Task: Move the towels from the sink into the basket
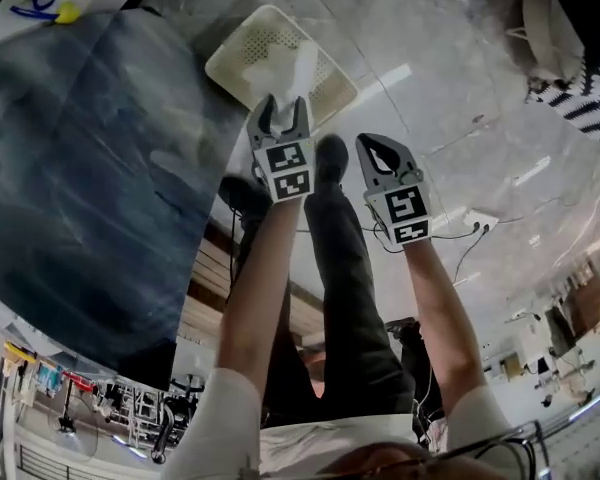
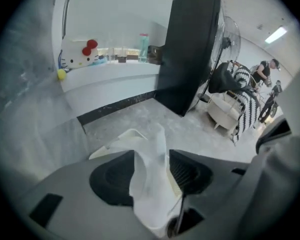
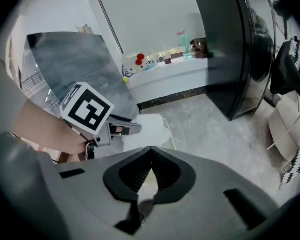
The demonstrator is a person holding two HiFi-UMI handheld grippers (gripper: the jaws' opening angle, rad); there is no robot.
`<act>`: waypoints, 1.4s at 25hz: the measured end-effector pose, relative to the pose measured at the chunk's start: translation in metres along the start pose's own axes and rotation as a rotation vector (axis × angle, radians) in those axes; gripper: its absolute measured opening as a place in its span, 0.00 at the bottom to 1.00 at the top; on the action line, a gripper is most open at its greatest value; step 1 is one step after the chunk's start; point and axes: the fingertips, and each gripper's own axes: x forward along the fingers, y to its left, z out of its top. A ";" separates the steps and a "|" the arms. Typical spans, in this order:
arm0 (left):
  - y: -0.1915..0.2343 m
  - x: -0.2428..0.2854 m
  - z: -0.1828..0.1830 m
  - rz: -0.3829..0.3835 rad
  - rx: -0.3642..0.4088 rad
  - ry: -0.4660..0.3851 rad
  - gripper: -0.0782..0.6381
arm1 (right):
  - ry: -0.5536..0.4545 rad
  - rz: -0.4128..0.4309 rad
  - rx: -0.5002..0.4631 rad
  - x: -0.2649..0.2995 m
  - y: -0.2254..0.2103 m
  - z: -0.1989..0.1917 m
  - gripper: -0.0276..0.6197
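A cream perforated basket (image 1: 250, 53) sits on the marble floor below me. My left gripper (image 1: 283, 110) hangs over its near edge, jaws apart, with a white towel (image 1: 302, 66) lying loosely between them and trailing into the basket. In the left gripper view the towel (image 2: 150, 184) drapes through the left gripper (image 2: 151, 156), and the basket rim (image 2: 115, 141) shows behind. My right gripper (image 1: 377, 150) is beside it to the right, over bare floor, shut and empty. The right gripper view shows the right gripper (image 3: 151, 153) closed, with the basket (image 3: 167, 140) and towel (image 3: 150, 125) ahead.
A dark grey-blue slab (image 1: 80, 168) fills the left side. The person's legs and shoes (image 1: 330, 158) stand under the grippers. A power strip with cables (image 1: 477, 220) lies on the floor at right. A black cabinet (image 2: 190, 54), a fan and a white chair with a striped cloth (image 2: 235, 99) stand beyond.
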 end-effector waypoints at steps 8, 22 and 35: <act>-0.011 -0.055 0.012 -0.014 0.056 0.016 0.45 | 0.013 0.003 -0.032 -0.043 0.013 0.017 0.04; -0.080 -0.287 0.197 -0.192 0.116 -0.120 0.34 | -0.142 -0.044 -0.120 -0.239 0.086 0.211 0.04; -0.032 -0.521 0.305 -0.227 0.055 -0.251 0.29 | -0.309 0.021 -0.185 -0.413 0.210 0.345 0.04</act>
